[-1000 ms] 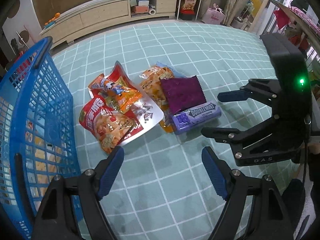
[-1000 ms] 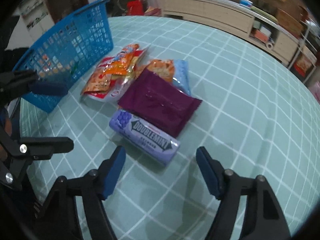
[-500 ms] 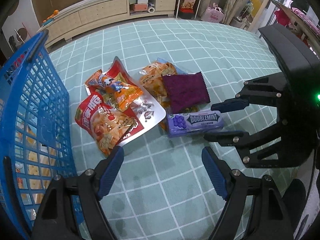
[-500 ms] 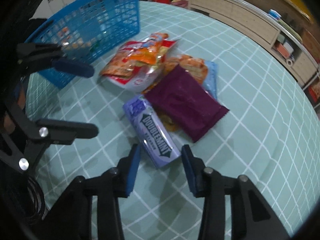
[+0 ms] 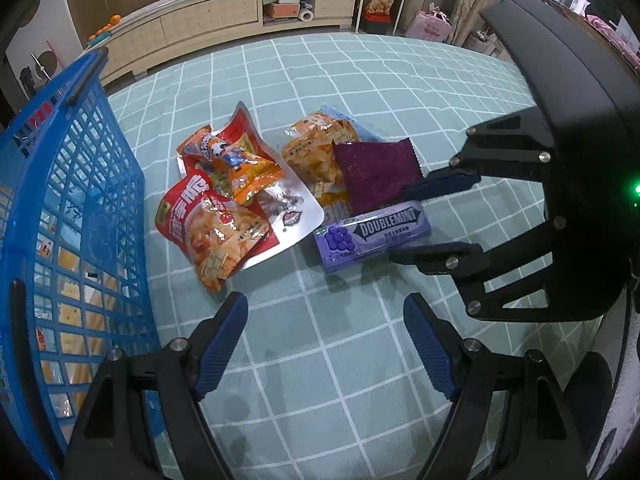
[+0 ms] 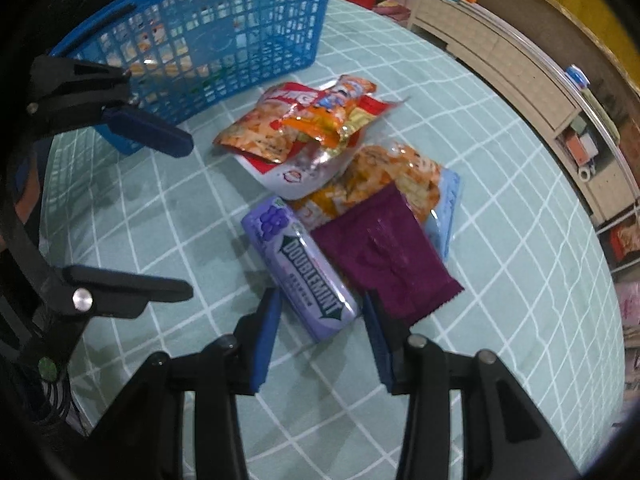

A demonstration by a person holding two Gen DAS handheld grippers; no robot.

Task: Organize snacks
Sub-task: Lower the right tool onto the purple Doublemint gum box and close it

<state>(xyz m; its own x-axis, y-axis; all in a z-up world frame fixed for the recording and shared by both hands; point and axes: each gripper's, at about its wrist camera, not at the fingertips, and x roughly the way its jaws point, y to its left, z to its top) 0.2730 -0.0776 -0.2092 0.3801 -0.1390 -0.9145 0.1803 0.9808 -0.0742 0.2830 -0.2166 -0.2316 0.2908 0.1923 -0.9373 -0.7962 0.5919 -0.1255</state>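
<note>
1. The right gripper (image 6: 320,328) has narrowed its fingers to straddle the near end of the Doublemint pack (image 6: 308,276), not visibly pinching yet.
2. The left gripper (image 5: 326,340) is spread and empty.
3. Step: grasping; next, close, lift, and carry left to the blue basket (image 6: 192,32).

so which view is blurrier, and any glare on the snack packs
Right wrist view: softer, with the right hand-held gripper and gum pack slightly smeared. Left wrist view: sharp, a bright sheen on the silver pouch. Both bend strongly at the edges.

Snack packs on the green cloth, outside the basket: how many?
5: red bag, orange bag on it, orange-and-blue bag, purple packet, Doublemint pack. Others may lie underneath.
</note>
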